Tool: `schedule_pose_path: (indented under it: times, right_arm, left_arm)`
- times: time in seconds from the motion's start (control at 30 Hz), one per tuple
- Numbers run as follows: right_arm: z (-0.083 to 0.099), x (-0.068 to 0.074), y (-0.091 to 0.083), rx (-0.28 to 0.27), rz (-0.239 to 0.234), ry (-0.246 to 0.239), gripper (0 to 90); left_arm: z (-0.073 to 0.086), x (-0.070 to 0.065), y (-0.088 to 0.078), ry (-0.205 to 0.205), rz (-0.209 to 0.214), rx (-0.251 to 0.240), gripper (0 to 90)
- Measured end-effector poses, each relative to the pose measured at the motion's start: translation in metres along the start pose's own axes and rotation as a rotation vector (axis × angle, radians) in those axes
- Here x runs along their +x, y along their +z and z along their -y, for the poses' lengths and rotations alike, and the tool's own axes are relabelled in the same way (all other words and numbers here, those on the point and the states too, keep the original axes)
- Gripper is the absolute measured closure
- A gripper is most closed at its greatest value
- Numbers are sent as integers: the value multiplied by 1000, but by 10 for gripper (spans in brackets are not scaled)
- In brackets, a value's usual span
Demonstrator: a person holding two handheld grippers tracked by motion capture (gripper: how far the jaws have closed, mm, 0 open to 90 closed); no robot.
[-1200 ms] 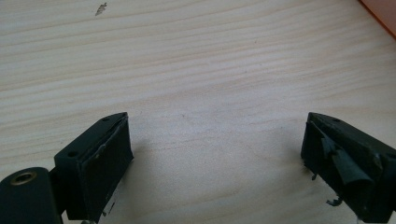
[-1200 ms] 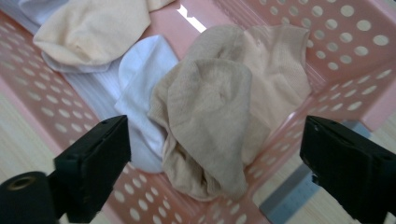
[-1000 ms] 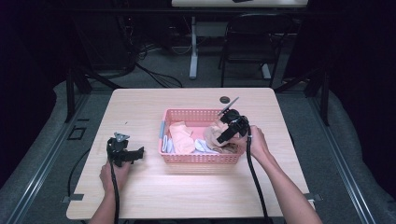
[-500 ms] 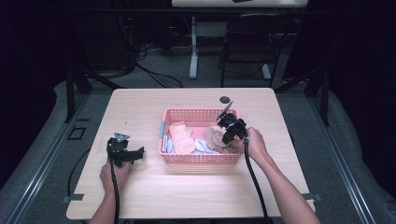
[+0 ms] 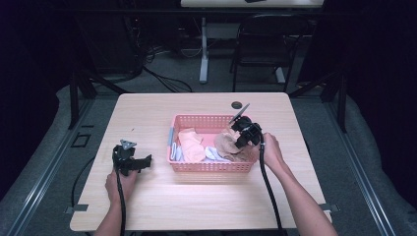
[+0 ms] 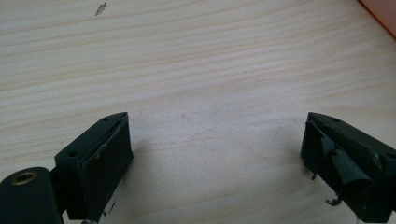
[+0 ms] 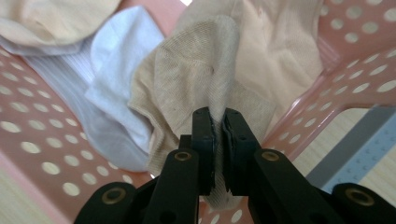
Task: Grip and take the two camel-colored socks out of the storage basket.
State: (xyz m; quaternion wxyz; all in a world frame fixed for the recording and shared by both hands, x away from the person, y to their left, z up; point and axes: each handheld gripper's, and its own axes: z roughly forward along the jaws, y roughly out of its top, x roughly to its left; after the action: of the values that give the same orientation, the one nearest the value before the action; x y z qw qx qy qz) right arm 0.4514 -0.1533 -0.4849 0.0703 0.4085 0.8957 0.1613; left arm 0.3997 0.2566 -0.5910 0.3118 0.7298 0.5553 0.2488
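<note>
A pale wooden counter (image 5: 162, 206) with rounded corners carries everything, and a small dark round hole (image 5: 237, 104) sits near its far edge. At the middle of the counter stands a pink perforated basket (image 5: 212, 166), rectangular with low walls. Inside it lies a loose heap of socks: a peach-coloured sock (image 5: 191, 145) toward the left half, a white sock (image 5: 212, 153) beside it near the front wall, and a beige sock (image 5: 227, 143) at the right end.

The person's right hand (image 5: 271, 151) comes in from the bottom right and holds the right hand-held gripper (image 5: 240, 142) over the basket's right end, its black cable (image 5: 268, 189) trailing back along the forearm. In the right gripper view, its jaws are pressed together on a fold of the beige sock (image 7: 196, 88), pinching the fabric, with the white sock (image 7: 112, 70) lying to the left on the basket floor (image 7: 28, 135).

The left hand (image 5: 119, 183) rests on the counter well to the left of the basket, holding the left hand-held gripper (image 5: 146, 161), which points toward the basket. In the left gripper view, its jaws stand spread wide over bare wood (image 6: 210, 93) with nothing between them, and a corner of the pink basket (image 6: 380, 14) shows at top right.
</note>
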Motion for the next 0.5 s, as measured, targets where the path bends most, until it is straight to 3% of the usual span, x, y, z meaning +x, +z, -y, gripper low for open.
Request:
schedule_pose_path:
  times: [0.07,0.17,0.27,0.5]
  right_arm:
    - [-1,2,-7,-53,-15,11,847]
    - [-3,2,-13,-39,-16,-16,846]
    - [-5,3,-21,-57,-21,-26,846]
    - [-3,1,-32,-95,-38,-18,846]
  left_arm:
    - [0,0,0,0,1,0,86]
    - [0,0,0,-1,3,-1,89]
    - [0,0,0,0,3,-1,89]
    - [0,0,0,0,3,0,89]
